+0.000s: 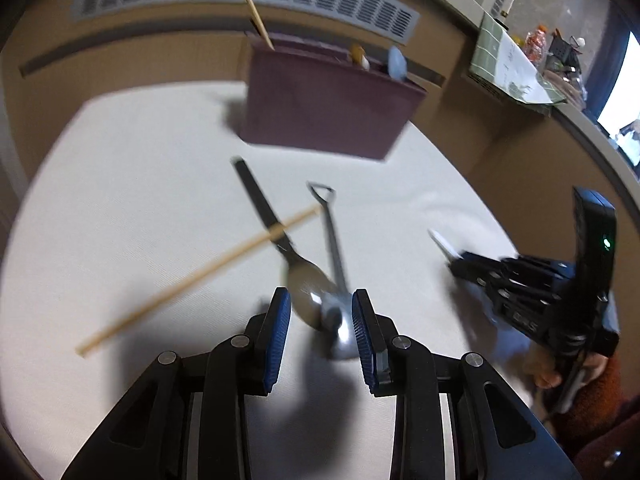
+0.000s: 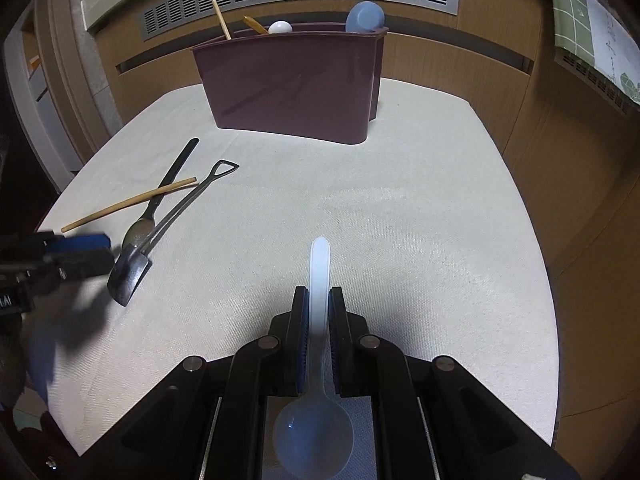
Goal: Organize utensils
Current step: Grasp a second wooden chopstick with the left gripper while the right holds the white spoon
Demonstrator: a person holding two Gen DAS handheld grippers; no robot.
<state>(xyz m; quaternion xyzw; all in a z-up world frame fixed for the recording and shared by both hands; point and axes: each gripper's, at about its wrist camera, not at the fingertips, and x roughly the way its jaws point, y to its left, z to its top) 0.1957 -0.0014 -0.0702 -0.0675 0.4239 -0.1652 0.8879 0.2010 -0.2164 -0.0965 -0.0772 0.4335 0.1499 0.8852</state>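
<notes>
Utensils: translucent spoon (image 2: 319, 276) clamped by right gripper (image 2: 319, 304), table edge (image 2: 516, 184) near

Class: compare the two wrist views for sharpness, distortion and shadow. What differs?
Left wrist view: motion-blurred; the chopstick, spoon and holder are smeared, and the left gripper casts a dark shadow. Right wrist view: sharp; cloth weave and the plastic spoon in the right gripper read clearly. Both bend straight edges, fisheye-style.

Chopstick (image 2: 130, 203) lies across spoon handle (image 2: 176, 173) (shovel spoon (image 2: 172, 218) beside, perhaps overlapping), before the holder (image 2: 296, 88).
</notes>
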